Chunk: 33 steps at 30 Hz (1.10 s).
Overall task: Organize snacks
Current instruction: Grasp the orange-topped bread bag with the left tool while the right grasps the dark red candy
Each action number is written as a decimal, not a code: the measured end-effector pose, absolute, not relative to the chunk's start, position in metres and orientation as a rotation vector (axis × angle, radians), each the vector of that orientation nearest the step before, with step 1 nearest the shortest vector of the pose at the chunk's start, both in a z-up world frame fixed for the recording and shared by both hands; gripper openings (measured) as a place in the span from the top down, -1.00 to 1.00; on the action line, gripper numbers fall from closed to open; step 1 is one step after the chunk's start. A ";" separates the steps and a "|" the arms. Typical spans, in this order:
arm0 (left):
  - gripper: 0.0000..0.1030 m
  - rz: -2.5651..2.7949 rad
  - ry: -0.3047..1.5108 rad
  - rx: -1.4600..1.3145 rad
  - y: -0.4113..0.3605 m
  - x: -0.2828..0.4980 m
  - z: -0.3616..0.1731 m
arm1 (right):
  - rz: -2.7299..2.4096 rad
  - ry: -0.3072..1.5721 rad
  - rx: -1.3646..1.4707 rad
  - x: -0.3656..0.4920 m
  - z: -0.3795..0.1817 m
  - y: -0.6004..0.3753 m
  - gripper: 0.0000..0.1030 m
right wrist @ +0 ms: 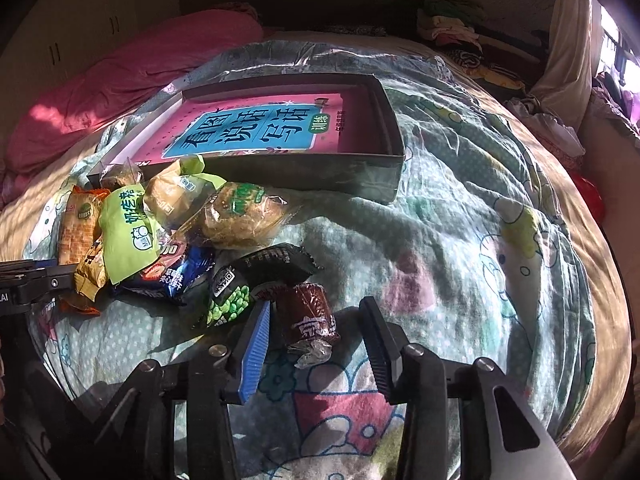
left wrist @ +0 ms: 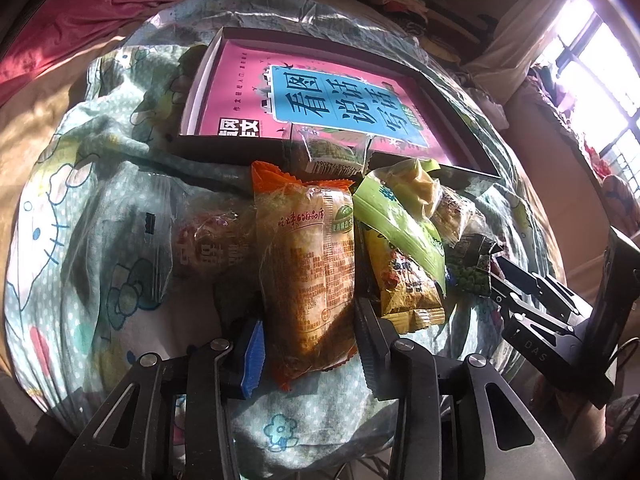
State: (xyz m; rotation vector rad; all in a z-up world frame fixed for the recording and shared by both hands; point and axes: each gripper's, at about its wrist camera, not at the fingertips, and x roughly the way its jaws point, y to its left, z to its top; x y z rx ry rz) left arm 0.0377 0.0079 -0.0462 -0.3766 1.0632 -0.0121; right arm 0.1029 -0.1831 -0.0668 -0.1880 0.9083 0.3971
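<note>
Bedding first: the cartoon-print quilt [right wrist: 460,240] carries everything, soft and rumpled, which I judge is why the packets lean on one another instead of lying flat. On it sits the shallow dark box [right wrist: 394,148], lined by a pink book cover, its near wall touching the heap, so I take it as the place the snacks belong; nothing lies fully inside yet, though a clear-wrapped cake [left wrist: 330,152] leans over its near wall. The pile of snacks [right wrist: 180,232] crowds against that wall. My left gripper [left wrist: 308,344] is spread wide around the orange-ended biscuit packet [left wrist: 308,264], a long clear pack printed with small text, pads not yet pressing. My right gripper [right wrist: 316,344] stands equally parted around a small brown wrapped roll [right wrist: 306,316], apart from the heap, crinkled at its near end.
</note>
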 end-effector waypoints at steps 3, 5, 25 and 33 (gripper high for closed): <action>0.26 -0.018 1.060 -0.384 0.008 0.040 -0.047 | 0.409 0.907 -0.167 0.105 -0.067 -0.187 0.28; 0.29 -0.022 1.055 -0.395 0.010 0.040 -0.047 | 0.416 0.904 -0.150 0.104 -0.066 -0.191 0.39; 0.30 -0.026 0.867 -0.457 0.044 0.023 -0.001 | 0.368 0.876 -0.005 0.105 -0.053 -0.232 0.47; 0.30 0.044 0.758 -0.446 0.076 0.034 0.018 | 0.341 0.851 0.039 0.115 -0.044 -0.239 0.47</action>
